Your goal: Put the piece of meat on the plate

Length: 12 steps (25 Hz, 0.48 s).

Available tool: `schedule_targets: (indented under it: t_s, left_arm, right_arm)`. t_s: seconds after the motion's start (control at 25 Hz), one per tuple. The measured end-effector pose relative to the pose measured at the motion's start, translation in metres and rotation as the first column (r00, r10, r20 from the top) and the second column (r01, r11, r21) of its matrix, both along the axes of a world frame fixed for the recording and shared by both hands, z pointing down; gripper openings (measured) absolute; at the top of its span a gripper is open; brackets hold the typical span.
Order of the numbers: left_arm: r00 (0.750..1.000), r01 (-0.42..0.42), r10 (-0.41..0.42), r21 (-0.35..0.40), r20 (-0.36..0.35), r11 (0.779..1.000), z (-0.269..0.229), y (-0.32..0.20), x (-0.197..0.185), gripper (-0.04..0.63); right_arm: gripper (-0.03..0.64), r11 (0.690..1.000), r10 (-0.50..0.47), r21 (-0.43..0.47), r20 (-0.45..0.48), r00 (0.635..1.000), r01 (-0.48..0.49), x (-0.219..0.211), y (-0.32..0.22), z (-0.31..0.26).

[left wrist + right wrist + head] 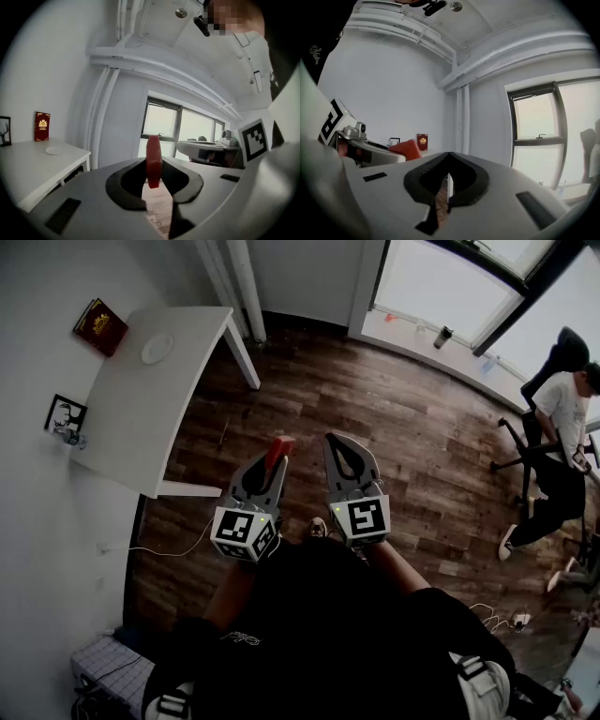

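Note:
The red piece of meat (279,450) stands upright, pinched at the tip of my left gripper (277,461), which is shut on it above the wooden floor. In the left gripper view the meat (153,150) sticks up between the jaws of the left gripper (153,165). A small white plate (157,348) lies on the white table (131,427) to the far left, well apart from both grippers; the plate (53,150) also shows at the left there. My right gripper (339,441) hangs beside the left one, shut and empty (449,155).
A red book (100,326) leans on the wall behind the plate, and a framed picture (66,414) stands at the table's near end. A person (562,427) sits on a chair at the far right by the windows. A cable (178,547) trails on the floor.

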<state>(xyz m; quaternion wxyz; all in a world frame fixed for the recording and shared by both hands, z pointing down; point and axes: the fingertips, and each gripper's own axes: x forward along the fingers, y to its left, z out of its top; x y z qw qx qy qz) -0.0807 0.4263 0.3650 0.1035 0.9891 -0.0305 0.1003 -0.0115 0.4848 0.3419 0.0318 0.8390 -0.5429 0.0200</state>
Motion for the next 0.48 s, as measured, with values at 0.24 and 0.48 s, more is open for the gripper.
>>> schedule_targets:
  t_s: [0.24, 0.48]
  left_arm:
    - [1.000, 0.015, -0.014, 0.021, -0.004, 1.000, -0.003, -0.002, 0.003, 0.086]
    - [0.999, 0.016, -0.017, 0.023, 0.051, 1.000, 0.011, -0.021, 0.008, 0.086]
  right_arm:
    - [0.021, 1.000, -0.014, 0.006, -0.001, 1.000, 0.014, 0.005, -0.002, -0.003]
    - [0.021, 0.999, -0.029, -0.021, 0.021, 0.999, 0.029, 0.005, -0.010, 0.011]
